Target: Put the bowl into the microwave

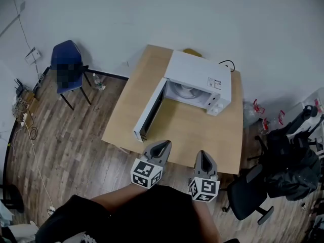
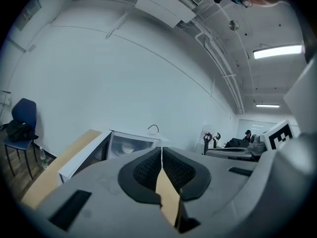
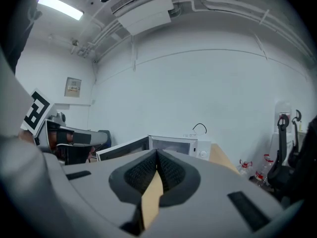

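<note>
On the table: a pale wooden table [image 1: 147, 80] stands against a white wall [image 1: 202, 14]. A white microwave [image 1: 200, 75] sits at its far right corner.
Microwave door: the door [image 1: 149, 111] is swung fully open to the left, edge-on to the head view.
Inside the microwave: the bowl [image 1: 183, 91] shows as a pale round shape resting in the open cavity. Its detail is too small to make out.
Behind the microwave: a black cable [image 1: 228, 63] loops up against the wall.
Floor: wood planks [image 1: 76, 146], with loose cords [image 1: 30, 130] trailing along the left edge.
Left of the table: a blue chair [image 1: 67, 67] stands by the wall.
Right of the table: a black office chair [image 1: 248, 194], a heap of dark bags [image 1: 293, 161], and bottles with red caps [image 1: 259, 107].
Overhead: a strip light [image 2: 277, 51] and a white air unit [image 3: 143, 11] on the ceiling.
Left gripper: the left gripper [image 1: 161, 147] is held low near the table's near edge, close to the person's body. It points toward the microwave. Its jaws are closed pad to pad with nothing between them.
Right gripper: the right gripper [image 1: 202, 156] hangs just beside the left one, level with it and aimed the same way. Its jaws are likewise pressed together and empty.
Both grippers: well apart from the microwave and the bowl.
Person: dark clothing [image 1: 152, 216] fills the bottom of the head view.
</note>
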The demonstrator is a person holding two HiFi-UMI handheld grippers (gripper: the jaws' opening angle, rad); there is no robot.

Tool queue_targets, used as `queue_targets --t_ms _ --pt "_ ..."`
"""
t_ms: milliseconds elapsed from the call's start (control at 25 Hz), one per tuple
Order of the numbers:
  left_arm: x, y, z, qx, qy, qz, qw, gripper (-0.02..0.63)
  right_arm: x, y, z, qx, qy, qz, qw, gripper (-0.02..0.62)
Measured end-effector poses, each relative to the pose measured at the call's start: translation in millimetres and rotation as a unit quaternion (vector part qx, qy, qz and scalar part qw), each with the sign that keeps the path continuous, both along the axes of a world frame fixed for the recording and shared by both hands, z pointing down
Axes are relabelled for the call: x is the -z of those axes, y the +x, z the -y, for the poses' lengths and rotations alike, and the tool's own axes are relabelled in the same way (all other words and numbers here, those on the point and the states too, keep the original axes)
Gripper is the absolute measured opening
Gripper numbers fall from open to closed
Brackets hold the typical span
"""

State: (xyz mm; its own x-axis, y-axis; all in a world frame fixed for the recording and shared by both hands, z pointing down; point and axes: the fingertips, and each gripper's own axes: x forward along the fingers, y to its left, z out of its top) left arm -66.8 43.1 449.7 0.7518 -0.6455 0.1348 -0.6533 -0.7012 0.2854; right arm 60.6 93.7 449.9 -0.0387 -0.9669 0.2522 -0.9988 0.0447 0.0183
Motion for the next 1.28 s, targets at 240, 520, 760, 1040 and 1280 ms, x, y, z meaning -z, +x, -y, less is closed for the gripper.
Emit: queue_targets --t_ms 240,520,760,1040,1280 --pt "19 7 -25 0.009 0.032 0.026 0.9991 0.020 24 -11 -25 0.034 0.008 -0.027 0.999 0.060" --pt "28 3 -46 0.019 0.048 0.025 0.9984 0.020 28 -21 -37 0.056 0.018 -0.033 0.998 0.060" --pt "33 -13 -60 0.031 0.067 0.032 0.9968 0.020 30 -30 -43 0.072 0.030 -0.028 0.997 0.060" --pt "27 -22 -83 0.049 0.069 0.031 0.9959 0.020 26 -22 -73 0.056 0.036 -0.043 0.997 0.060" --pt "29 -15 -107 0.058 0.079 0.035 0.9946 0.020 37 -11 -103 0.056 0.060 -0.027 0.996 0.060"
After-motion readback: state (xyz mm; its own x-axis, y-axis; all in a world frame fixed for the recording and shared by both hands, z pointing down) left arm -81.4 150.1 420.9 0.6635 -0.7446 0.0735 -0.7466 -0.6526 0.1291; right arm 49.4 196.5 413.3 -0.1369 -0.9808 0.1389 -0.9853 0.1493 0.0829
